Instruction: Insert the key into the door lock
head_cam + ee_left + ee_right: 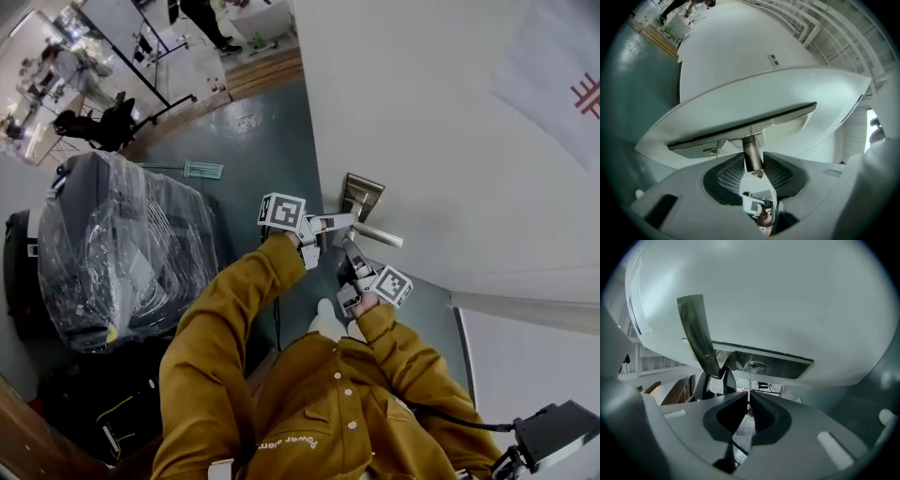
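The door handle [751,149] is gripped by the closed left claw [753,168] | key [749,392] is pinched edge-on in the right claw [749,405] | keyhole [757,365] is seen at twelve o'clock, just beyond the tip | insertion is judged not yet made.

Office-like workspace: swivel chair [105,127], plastic-wrapped equipment [122,248], white door [422,122].
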Demonstrator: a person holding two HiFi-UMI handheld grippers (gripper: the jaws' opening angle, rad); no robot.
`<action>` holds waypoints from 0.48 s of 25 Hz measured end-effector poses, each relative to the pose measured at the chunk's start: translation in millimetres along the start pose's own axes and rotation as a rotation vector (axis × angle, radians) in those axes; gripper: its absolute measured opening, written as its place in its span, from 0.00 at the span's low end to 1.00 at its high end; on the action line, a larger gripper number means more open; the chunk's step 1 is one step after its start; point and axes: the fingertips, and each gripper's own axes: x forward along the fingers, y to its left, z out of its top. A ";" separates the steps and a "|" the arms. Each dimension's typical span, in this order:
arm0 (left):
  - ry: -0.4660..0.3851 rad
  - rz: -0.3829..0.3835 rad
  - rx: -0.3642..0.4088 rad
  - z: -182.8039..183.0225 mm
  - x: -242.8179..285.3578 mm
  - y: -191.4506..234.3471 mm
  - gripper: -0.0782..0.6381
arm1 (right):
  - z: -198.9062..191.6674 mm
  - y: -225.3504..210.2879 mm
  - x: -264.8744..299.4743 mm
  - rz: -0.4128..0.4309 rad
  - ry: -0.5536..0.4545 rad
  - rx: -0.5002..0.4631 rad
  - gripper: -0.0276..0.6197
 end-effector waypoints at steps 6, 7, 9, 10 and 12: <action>-0.001 0.000 -0.010 0.0 -0.6 0.0 0.28 | -0.6 2.3 2.3 0.014 -0.026 0.027 0.09; -0.003 -0.009 -0.009 0.6 -0.4 -1.3 0.28 | 0.2 2.5 2.2 0.015 -0.027 0.022 0.09; -0.004 -0.033 -0.001 1.2 1.1 -5.5 0.28 | 2.2 -3.8 -0.6 -0.014 -0.018 -0.015 0.09; -0.004 -0.027 -0.003 0.9 1.0 -4.6 0.28 | 3.1 -4.5 -1.4 -0.020 -0.014 -0.028 0.09; -0.001 -0.022 -0.007 0.2 1.3 -4.2 0.28 | 3.8 -2.1 -1.2 -0.022 -0.011 -0.042 0.09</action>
